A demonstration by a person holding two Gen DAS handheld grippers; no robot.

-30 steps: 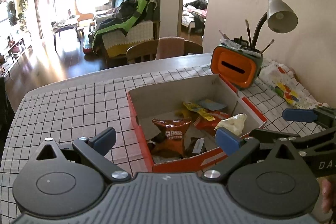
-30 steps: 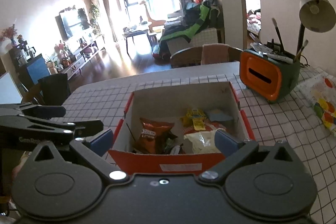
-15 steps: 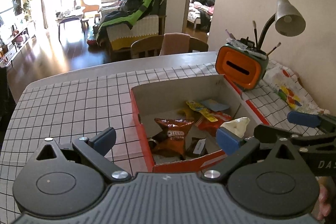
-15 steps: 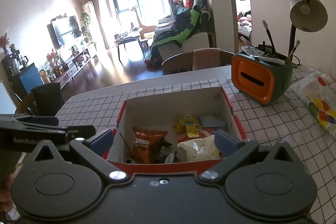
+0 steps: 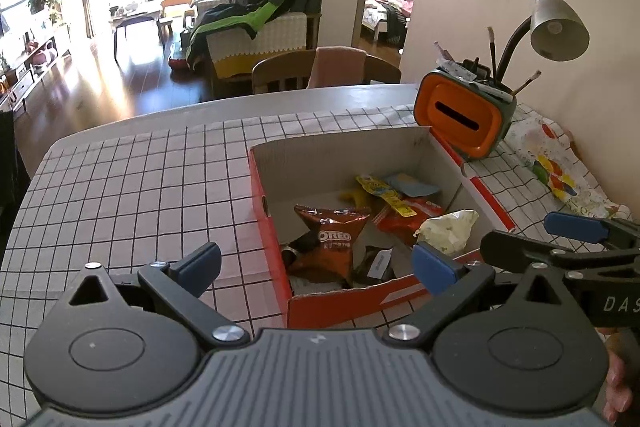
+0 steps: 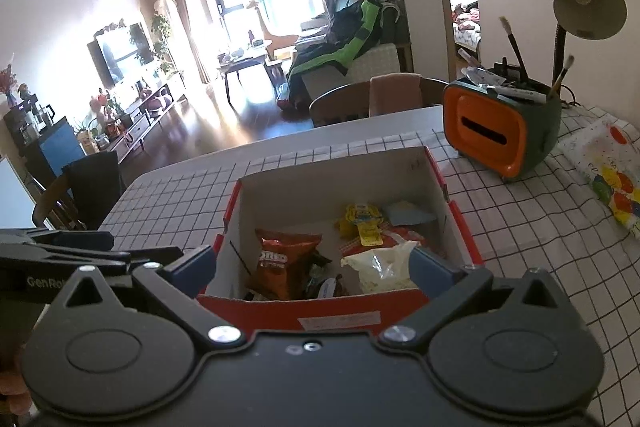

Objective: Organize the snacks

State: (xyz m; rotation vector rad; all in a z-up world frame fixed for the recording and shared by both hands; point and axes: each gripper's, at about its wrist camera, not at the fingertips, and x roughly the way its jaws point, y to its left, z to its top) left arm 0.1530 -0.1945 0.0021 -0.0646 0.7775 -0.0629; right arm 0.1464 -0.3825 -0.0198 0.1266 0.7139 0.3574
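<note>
Over box [image 5: 276,227] | left claw [image 5: 316,265] agape | label [image 6: 340,321] — right view only

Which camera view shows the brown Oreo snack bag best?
The left wrist view: the brown Oreo snack bag lies fully visible there, logo readable. In the right wrist view, the bag is partly cut off by the red cardboard box front wall.
</note>
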